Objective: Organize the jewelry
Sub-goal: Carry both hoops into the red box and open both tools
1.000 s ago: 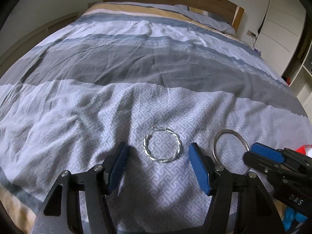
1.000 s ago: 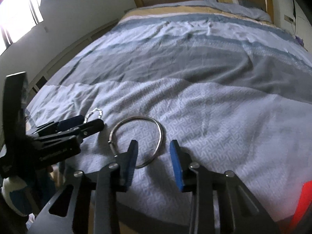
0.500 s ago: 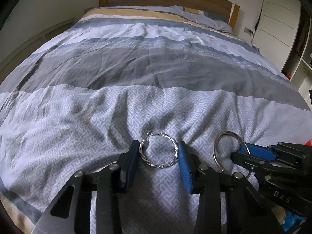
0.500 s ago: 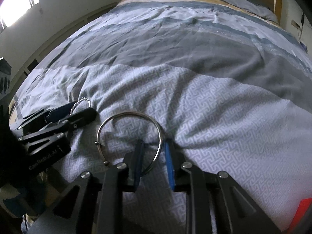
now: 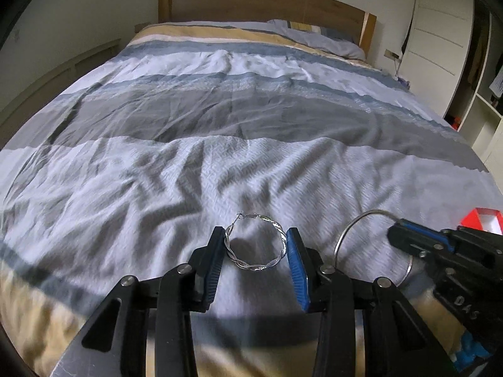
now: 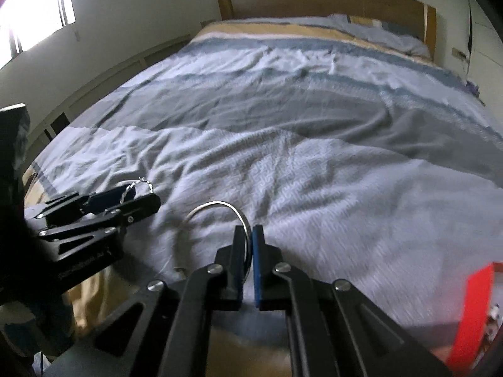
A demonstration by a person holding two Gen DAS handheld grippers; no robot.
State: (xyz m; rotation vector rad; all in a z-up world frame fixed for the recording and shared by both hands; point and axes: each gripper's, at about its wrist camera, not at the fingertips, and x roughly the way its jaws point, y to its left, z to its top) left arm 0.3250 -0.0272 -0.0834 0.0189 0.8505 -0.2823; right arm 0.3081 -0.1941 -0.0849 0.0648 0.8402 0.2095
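Left gripper point(image 5: 255, 245) pinches twisted hoop point(image 5: 256, 242); right gripper point(image 6: 248, 235) pinches plain bangle point(image 6: 217, 204).

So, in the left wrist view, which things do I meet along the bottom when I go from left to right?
Left tongs holding the twisted silver hoop → plain silver ring → right tongs gripping that ring → red box.
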